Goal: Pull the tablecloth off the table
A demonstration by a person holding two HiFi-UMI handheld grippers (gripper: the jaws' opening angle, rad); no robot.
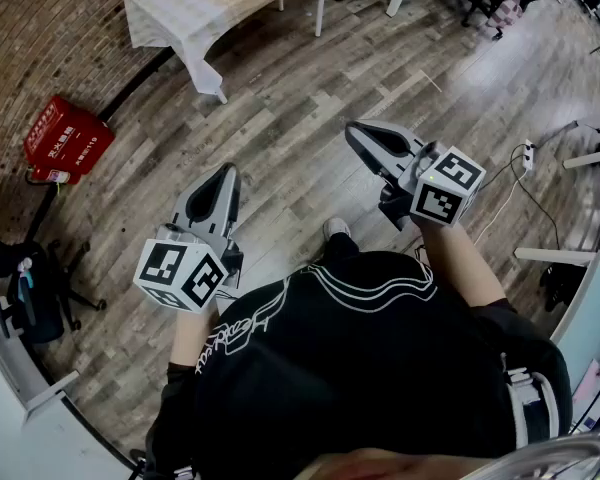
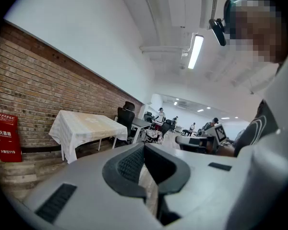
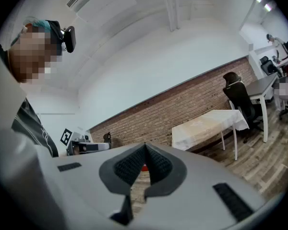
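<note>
White cloth [image 1: 195, 3] still covers the table [image 1: 321, 8] at the upper left of the head view, well apart from both your grippers. Your left gripper [image 1: 224, 173], left of centre, has its jaws pressed together on nothing. Your right gripper [image 1: 353, 130], right of centre, is likewise closed and empty. A red box [image 1: 66, 140] stands at the left edge.

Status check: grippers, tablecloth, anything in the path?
Left gripper, right gripper shut, empty. Tablecloth on table, out of reach ahead. Wood floor between; red box off left.
</note>
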